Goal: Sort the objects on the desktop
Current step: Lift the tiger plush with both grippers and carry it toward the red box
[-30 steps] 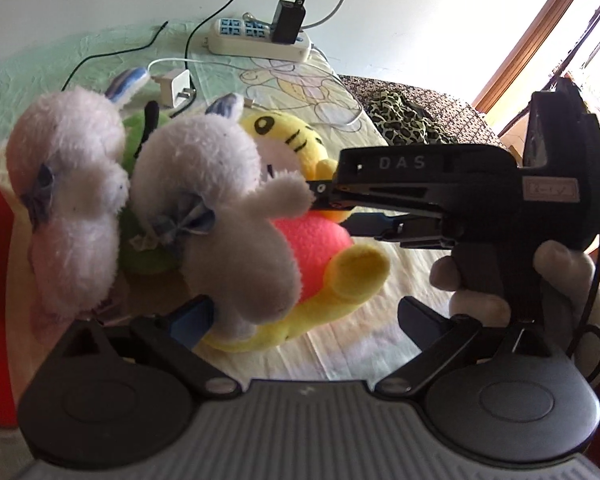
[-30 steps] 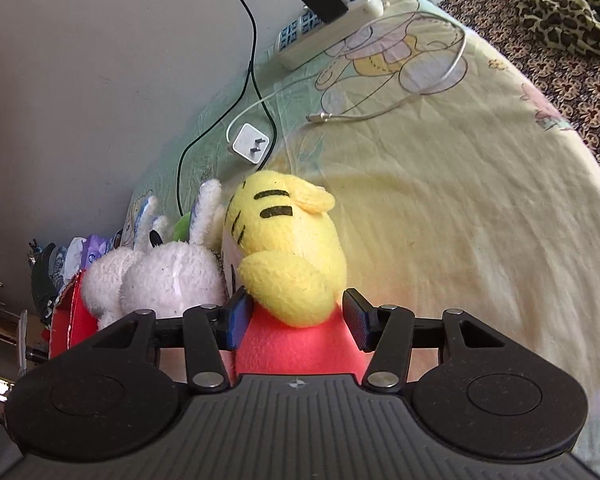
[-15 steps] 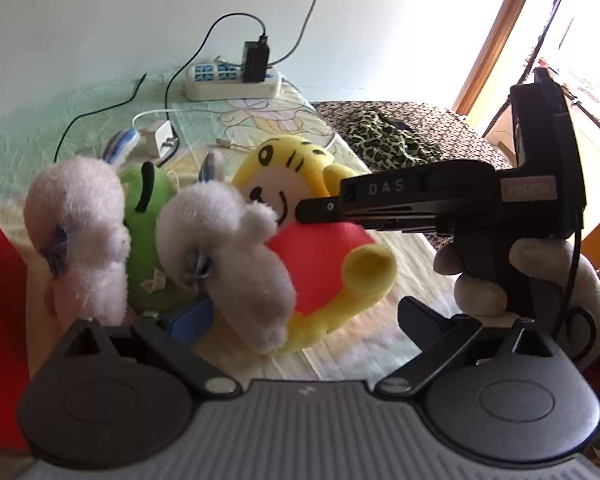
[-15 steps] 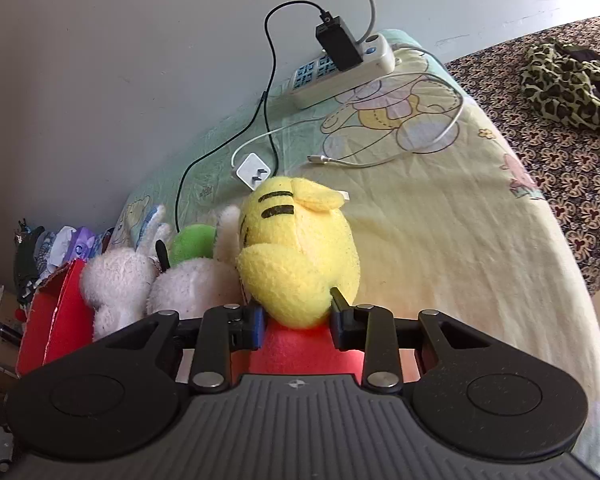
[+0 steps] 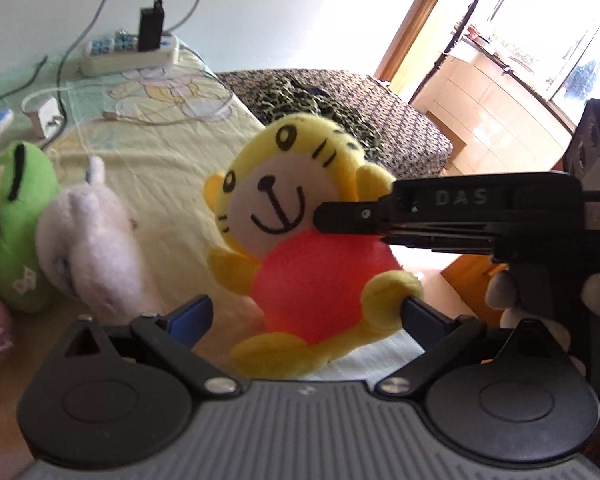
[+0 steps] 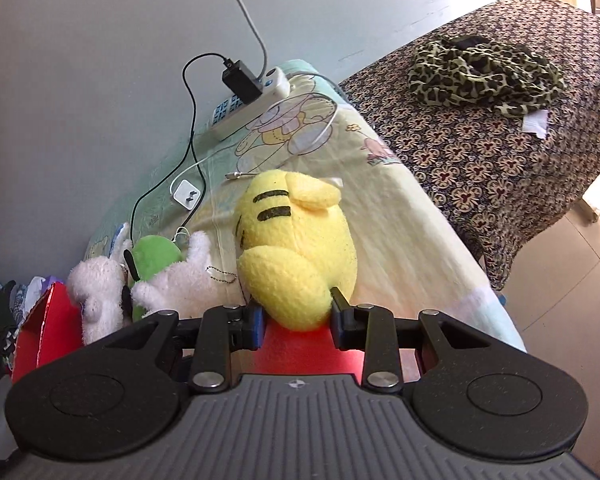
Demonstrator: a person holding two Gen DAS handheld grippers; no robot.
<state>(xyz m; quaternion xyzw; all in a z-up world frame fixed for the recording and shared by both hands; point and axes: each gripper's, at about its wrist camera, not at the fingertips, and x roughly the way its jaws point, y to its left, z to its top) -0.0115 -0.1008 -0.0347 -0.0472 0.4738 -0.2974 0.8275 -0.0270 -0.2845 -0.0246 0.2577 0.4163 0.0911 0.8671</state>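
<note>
A yellow tiger plush (image 5: pixel 300 240) with a red belly hangs above the bedsheet. My right gripper (image 6: pixel 296 322) is shut on it, pinching its side just below the head. In the left wrist view the right gripper (image 5: pixel 340 218) reaches in from the right, held by a gloved hand (image 5: pixel 540 300). My left gripper (image 5: pixel 304 314) is open; the plush's lower body hangs between its blue pads (image 5: pixel 192 316), and one yellow paw touches the right pad. A white plush (image 5: pixel 96 248) and a green plush (image 5: pixel 16 216) lie to the left on the sheet.
A power strip (image 5: pixel 128 54) with a black adapter, a white charger (image 5: pixel 46 114) and cables lie by the wall. A leopard-print cloth (image 6: pixel 484 72) rests on a patterned cover at the right. A red box (image 6: pixel 44 332) stands left of the white plush (image 6: pixel 176 284).
My right gripper closed on the tiger plush and raised it clear of the other plushes. The left gripper swung right, away from the white plush, and now faces the tiger.
</note>
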